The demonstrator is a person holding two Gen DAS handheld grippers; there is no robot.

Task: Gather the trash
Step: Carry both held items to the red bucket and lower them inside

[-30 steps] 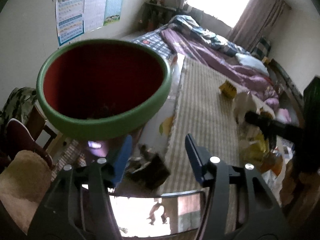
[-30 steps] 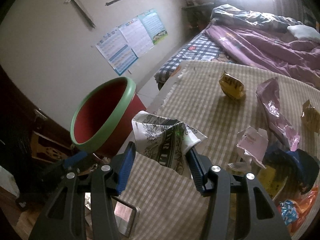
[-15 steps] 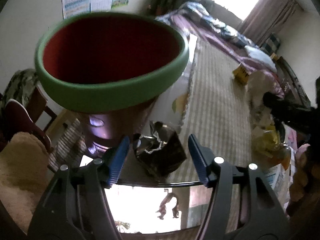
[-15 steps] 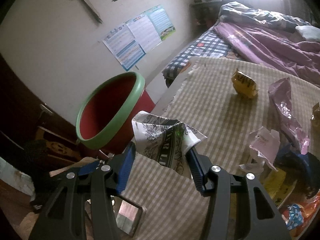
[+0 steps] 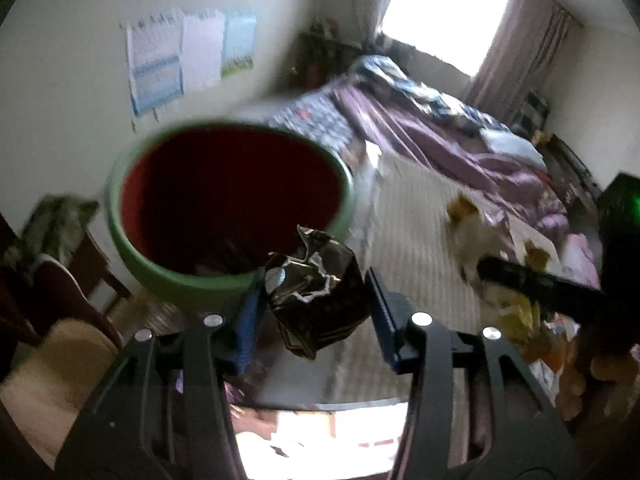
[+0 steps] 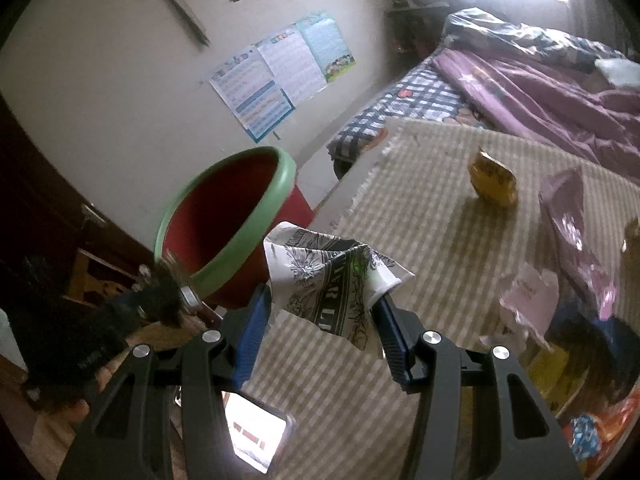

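Jaws of the left gripper (image 5: 316, 300) have just been closing on a crumpled dark foil wrapper (image 5: 320, 300), which sits between them near the bin (image 5: 232, 208). Right gripper (image 6: 320, 320) jaws clamp a creased white printed paper (image 6: 328, 280) above the desk (image 6: 420, 208). Judged step: carrying trash to the bin. Next, each piece needs lifting over the smooth green rim into the red inside, then releasing. More wrappers lie on the checked cloth.

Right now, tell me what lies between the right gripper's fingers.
A crumpled white wrapper with black print, pinched in the right gripper, shown in the right wrist view. The red bin sits beyond it.
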